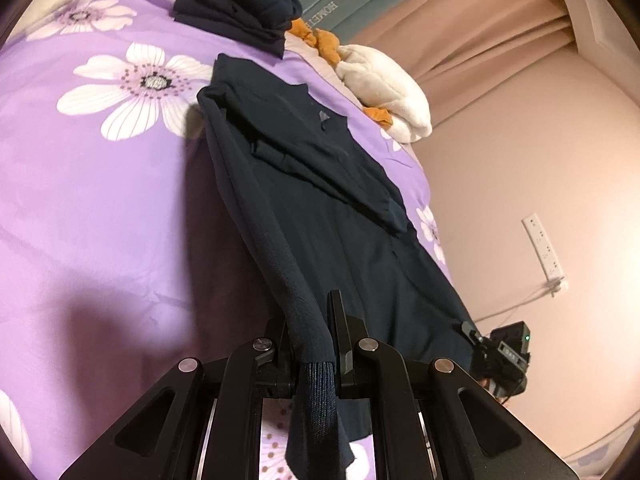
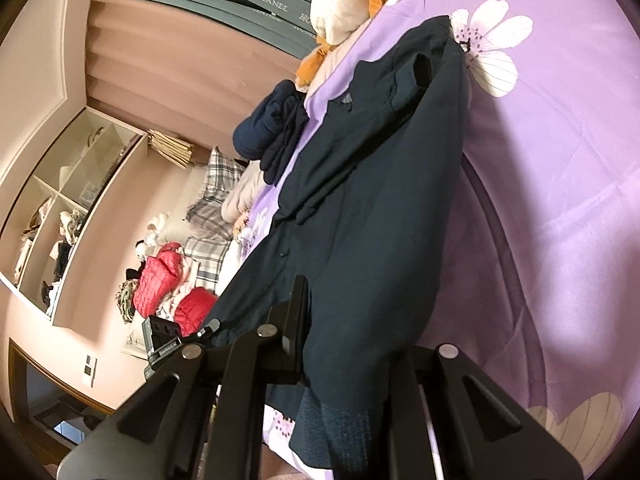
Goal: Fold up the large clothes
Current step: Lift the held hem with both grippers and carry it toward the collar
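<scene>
A dark navy garment (image 1: 320, 184) lies lengthwise on the purple flowered bed sheet (image 1: 100, 200), with its sleeves folded in across the chest. The near hem is lifted off the bed. My left gripper (image 1: 312, 344) is shut on a rolled edge of the hem, which hangs down between its fingers. In the right wrist view the same garment (image 2: 360, 200) drapes over my right gripper (image 2: 340, 340), which is shut on the other hem corner; the cloth hides its right finger. The right gripper (image 1: 476, 336) shows at the hem's far corner in the left wrist view.
A stack of folded dark clothes (image 1: 240, 4) sits past the collar. Beside it lies a white and orange plush toy (image 1: 384, 80). Pink wall with a socket strip (image 1: 546, 248) runs along the bed. Red jackets (image 2: 160, 280), plaid bedding and open shelves (image 2: 60, 208) stand beyond.
</scene>
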Demonstrator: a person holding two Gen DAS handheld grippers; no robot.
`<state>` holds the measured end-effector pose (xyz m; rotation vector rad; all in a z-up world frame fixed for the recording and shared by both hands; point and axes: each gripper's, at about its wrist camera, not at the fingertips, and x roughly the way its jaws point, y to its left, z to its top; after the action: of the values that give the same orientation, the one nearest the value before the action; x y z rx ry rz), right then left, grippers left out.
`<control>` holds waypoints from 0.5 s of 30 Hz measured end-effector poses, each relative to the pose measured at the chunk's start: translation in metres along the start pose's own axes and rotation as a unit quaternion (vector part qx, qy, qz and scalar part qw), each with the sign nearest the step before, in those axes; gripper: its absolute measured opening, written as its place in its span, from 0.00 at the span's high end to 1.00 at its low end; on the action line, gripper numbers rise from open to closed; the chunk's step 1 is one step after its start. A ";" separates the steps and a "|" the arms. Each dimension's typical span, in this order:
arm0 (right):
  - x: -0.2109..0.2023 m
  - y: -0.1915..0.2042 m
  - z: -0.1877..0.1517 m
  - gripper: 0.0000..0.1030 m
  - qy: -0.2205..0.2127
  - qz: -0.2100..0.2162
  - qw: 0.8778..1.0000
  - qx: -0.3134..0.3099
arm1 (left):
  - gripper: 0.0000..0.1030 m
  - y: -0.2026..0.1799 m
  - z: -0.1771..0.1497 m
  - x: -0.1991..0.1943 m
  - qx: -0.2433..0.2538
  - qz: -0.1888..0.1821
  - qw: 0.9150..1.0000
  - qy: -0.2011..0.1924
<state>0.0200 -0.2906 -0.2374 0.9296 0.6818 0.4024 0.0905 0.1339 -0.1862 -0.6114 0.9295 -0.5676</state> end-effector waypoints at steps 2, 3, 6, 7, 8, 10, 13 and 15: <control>-0.001 0.003 0.001 0.88 -0.002 0.002 1.000 -0.003 | 0.93 -0.006 0.000 -0.001 0.009 0.003 1.000 -0.004; -0.002 0.004 0.001 0.88 -0.003 0.003 1.000 -0.004 | 0.93 -0.008 -0.001 -0.001 0.013 0.003 1.000 -0.005; -0.003 0.006 0.003 0.88 -0.007 0.006 1.000 -0.004 | 0.93 -0.011 -0.001 -0.003 0.018 0.004 1.000 -0.007; -0.004 0.007 0.003 0.88 -0.008 0.008 1.000 -0.005 | 0.93 -0.011 -0.001 -0.004 0.020 0.001 1.000 -0.009; -0.005 0.008 0.002 0.88 -0.010 0.011 1.000 -0.006 | 0.93 -0.011 -0.001 -0.004 0.020 0.000 1.000 -0.010; -0.006 0.010 0.003 0.88 -0.013 0.014 1.000 -0.008 | 0.93 -0.013 -0.002 -0.007 0.021 -0.009 1.000 -0.015; -0.009 0.011 0.003 0.88 -0.017 0.019 1.000 -0.005 | 0.93 -0.015 -0.002 -0.010 0.020 -0.020 0.999 -0.021; -0.011 0.013 0.002 0.88 -0.021 0.025 0.999 -0.006 | 0.93 -0.015 -0.001 -0.011 0.019 -0.025 0.999 -0.024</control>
<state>0.0133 -0.2915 -0.2217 0.9423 0.6191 0.4292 0.0813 0.1307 -0.1701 -0.6118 0.8579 -0.6109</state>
